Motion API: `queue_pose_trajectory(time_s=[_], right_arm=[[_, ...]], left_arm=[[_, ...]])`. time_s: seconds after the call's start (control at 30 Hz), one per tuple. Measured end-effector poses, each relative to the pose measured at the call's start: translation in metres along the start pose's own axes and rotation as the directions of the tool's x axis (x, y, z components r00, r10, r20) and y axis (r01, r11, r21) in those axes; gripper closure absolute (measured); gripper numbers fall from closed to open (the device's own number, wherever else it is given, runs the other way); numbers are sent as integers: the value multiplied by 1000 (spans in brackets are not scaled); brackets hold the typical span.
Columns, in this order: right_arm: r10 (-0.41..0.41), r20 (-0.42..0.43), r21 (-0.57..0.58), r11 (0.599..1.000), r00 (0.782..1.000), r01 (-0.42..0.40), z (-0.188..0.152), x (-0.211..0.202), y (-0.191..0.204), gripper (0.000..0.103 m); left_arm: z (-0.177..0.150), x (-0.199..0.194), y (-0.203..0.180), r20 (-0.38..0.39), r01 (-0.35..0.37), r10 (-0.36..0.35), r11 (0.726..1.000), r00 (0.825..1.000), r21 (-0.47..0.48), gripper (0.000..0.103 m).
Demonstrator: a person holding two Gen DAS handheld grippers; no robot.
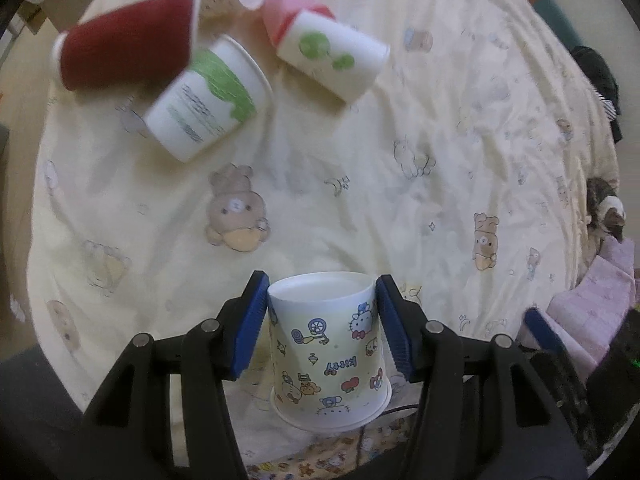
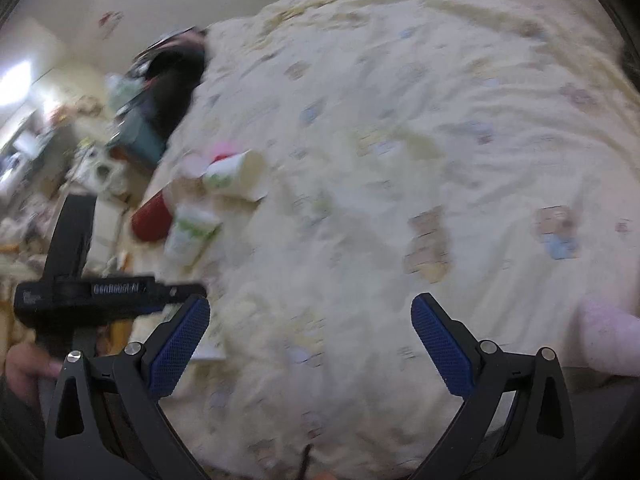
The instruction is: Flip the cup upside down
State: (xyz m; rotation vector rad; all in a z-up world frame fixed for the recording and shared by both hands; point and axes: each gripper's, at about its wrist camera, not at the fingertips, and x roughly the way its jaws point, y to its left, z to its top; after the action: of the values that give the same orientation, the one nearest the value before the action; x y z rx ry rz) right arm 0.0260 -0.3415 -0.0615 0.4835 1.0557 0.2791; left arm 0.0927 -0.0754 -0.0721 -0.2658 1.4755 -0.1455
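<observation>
In the left wrist view a white paper cup (image 1: pixel 330 350) with cartoon prints stands upside down on the cream bedsheet (image 1: pixel 400 160), its base up and its rim on the sheet. My left gripper (image 1: pixel 322 326) has its blue pads on either side of the cup; the left pad touches the cup's top, the right pad stands a little off. My right gripper (image 2: pixel 310 344) is open and empty above the sheet (image 2: pixel 400 140).
Several cups lie on their sides at the back left: a red one (image 1: pixel 128 40), a green-and-white one (image 1: pixel 208 96), a green-dotted one (image 1: pixel 332 56) and a pink one (image 1: pixel 284 8). A pink cloth (image 1: pixel 592 308) lies at the right edge. Room clutter borders the bed (image 2: pixel 80 140).
</observation>
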Motion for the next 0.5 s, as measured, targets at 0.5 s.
queue_pose_trajectory(time_s=[0.5], right_arm=[[96,-288,-160,976,953,-146,-38,73,73,0]], left_arm=[[-12,-3,24,68,83,-83,997,994,2,52]])
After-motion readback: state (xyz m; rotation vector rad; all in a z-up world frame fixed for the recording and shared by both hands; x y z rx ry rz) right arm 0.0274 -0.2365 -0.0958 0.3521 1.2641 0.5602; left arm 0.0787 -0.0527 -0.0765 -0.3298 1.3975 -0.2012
